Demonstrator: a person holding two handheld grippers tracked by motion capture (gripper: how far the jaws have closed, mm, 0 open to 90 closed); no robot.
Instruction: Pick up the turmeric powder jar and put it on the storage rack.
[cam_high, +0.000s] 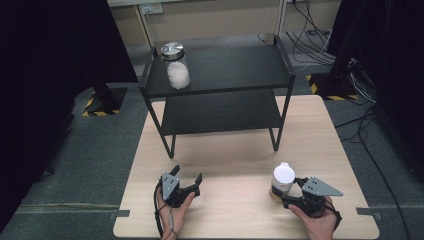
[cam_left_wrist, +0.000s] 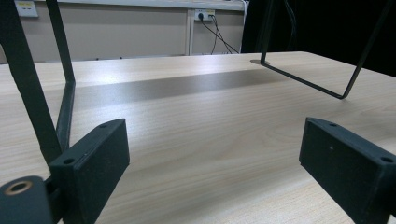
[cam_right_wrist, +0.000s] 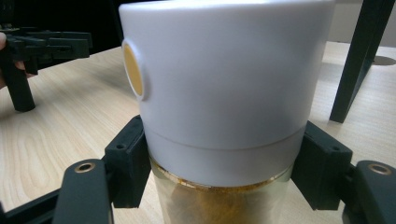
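A pale wooden worktop (cam_high: 235, 150) stands on grey carpeted floor (cam_high: 95, 150) carrying a black two-tier metal shelf rack (cam_high: 220, 90), with a beige wall (cam_left_wrist: 116, 32), white wall sockets (cam_left_wrist: 205, 15), trailing black cables (cam_high: 310, 40) and yellow-black hazard-striped bases (cam_high: 100, 107) beyond.

In the right gripper view, the white-lidded jar (cam_right_wrist: 224, 93) is running off the top and bottom edges, its base unseen. At the frame's upper left, the left gripper (cam_right_wrist: 44, 44) is being cut off by the edge.
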